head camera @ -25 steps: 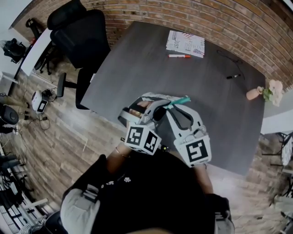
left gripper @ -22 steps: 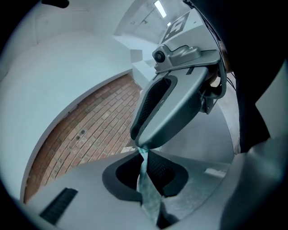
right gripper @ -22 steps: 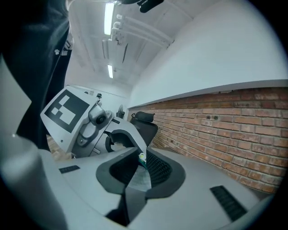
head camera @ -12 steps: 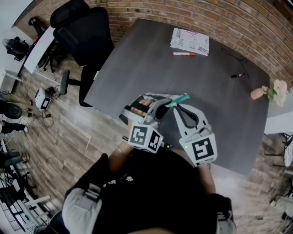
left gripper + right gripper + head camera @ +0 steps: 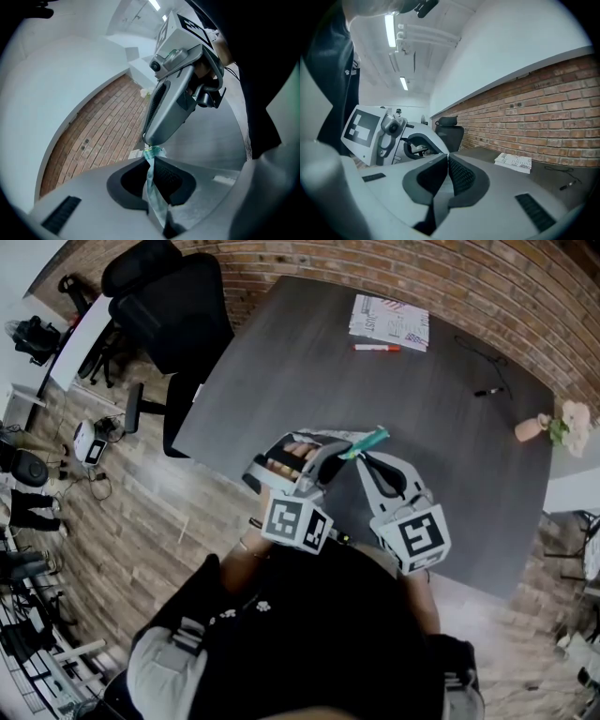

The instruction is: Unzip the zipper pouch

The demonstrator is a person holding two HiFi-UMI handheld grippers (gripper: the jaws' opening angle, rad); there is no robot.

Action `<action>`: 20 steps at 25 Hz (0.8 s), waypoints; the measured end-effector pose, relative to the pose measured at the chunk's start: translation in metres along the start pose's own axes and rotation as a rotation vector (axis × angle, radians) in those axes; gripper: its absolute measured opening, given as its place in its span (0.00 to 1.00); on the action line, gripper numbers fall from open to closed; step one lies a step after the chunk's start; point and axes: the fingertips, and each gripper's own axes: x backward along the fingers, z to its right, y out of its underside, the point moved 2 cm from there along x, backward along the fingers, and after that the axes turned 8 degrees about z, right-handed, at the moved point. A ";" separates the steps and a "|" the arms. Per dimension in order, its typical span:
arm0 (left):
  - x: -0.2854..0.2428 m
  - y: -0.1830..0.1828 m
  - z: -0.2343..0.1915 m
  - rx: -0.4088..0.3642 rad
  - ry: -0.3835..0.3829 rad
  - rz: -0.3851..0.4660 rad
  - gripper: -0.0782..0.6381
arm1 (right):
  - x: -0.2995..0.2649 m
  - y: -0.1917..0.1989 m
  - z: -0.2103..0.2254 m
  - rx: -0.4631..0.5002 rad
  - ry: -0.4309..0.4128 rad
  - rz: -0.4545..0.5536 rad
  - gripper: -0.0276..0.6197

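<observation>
1. The left gripper [image 5: 151, 165] has its fingers clamped on the zipper pouch [image 5: 153, 185], a thin, see-through sheet with a teal top end that stands upright between the pads.
2. The right gripper [image 5: 447, 161] has just been closing, and its fingers now meet. Its own view shows nothing between the pads.
3. In the left gripper view, the right gripper's tip sits right on the pouch's teal end. Whether it pinches that end cannot be told.
4. In the head view, both grippers meet tip to tip over the near edge of the dark table [image 5: 375, 399], with the teal end poking out past them.
5. A booklet [image 5: 391, 321] and a red marker [image 5: 377, 348] lie at the far side of the table.
</observation>
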 end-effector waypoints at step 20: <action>0.002 0.001 0.002 0.008 -0.010 0.014 0.13 | 0.001 0.010 0.015 0.029 0.025 -0.011 0.04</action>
